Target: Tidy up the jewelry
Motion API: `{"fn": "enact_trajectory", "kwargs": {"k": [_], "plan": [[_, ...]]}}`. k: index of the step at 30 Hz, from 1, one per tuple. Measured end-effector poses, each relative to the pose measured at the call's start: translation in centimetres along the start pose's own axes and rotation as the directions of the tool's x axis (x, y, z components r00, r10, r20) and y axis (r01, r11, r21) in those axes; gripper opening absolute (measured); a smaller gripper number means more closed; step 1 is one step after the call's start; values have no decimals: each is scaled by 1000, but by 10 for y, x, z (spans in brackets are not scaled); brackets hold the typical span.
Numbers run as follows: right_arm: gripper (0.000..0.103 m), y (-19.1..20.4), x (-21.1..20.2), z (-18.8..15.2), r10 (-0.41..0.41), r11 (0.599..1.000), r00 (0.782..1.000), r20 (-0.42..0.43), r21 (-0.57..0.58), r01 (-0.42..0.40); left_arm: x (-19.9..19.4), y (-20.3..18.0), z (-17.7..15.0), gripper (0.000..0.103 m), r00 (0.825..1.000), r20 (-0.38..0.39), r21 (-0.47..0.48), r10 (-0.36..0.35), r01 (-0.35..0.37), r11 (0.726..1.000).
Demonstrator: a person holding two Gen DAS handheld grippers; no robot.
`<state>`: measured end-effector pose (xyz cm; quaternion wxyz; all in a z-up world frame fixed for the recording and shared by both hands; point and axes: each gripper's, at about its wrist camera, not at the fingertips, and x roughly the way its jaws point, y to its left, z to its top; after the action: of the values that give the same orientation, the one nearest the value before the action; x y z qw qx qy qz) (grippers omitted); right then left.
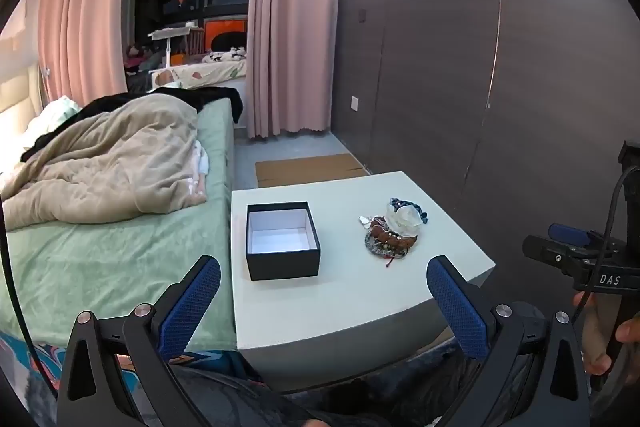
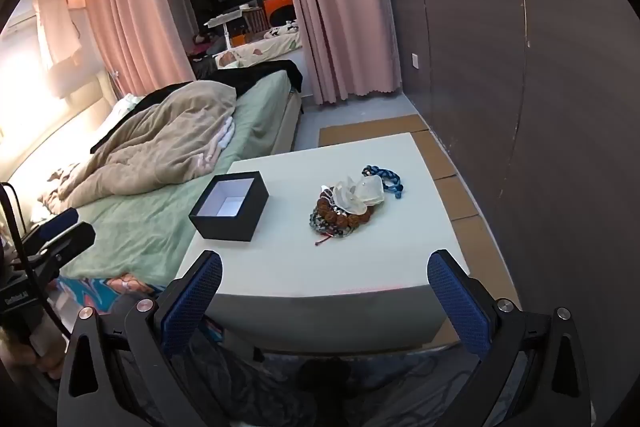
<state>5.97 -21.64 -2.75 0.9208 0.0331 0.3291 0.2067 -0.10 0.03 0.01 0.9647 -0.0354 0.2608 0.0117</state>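
A pile of jewelry (image 1: 394, 233) lies on the white table (image 1: 352, 291), right of an open black box (image 1: 282, 239) with a white, empty inside. The pile holds brown bead bracelets, a blue braided band and a clear plastic bag. In the right wrist view the jewelry pile (image 2: 352, 205) sits right of the black box (image 2: 230, 205) on the table (image 2: 320, 267). My left gripper (image 1: 323, 267) is open and empty, short of the table's near edge. My right gripper (image 2: 325, 261) is open and empty above the near edge, and it also shows at the right of the left wrist view (image 1: 572, 247).
A bed with a green sheet (image 1: 100, 259) and beige duvet (image 1: 108, 171) touches the table's left side. A dark panelled wall (image 1: 480, 87) runs along the right. Flat cardboard (image 1: 308, 167) lies on the floor beyond the table. Pink curtains (image 1: 288, 27) hang at the back.
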Motion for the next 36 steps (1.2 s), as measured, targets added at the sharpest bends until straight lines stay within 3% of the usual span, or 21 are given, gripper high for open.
{"fn": "enact_trajectory", "kwargs": {"k": [5, 17, 36], "plan": [[103, -1, 1, 2, 0, 1000, 1000, -9, 24, 0, -7, 3, 2, 103, 999, 31, -5, 32, -31, 999], [103, 3, 2, 0, -48, 999, 999, 6, -12, 48, -3, 7, 1, 103, 1000, -2, -25, 7, -7, 1000], [103, 9, 0, 0, -79, 996, 997, 15, -40, 80, -10, 13, 0, 103, 1000, 16, -25, 26, -26, 999]]}}
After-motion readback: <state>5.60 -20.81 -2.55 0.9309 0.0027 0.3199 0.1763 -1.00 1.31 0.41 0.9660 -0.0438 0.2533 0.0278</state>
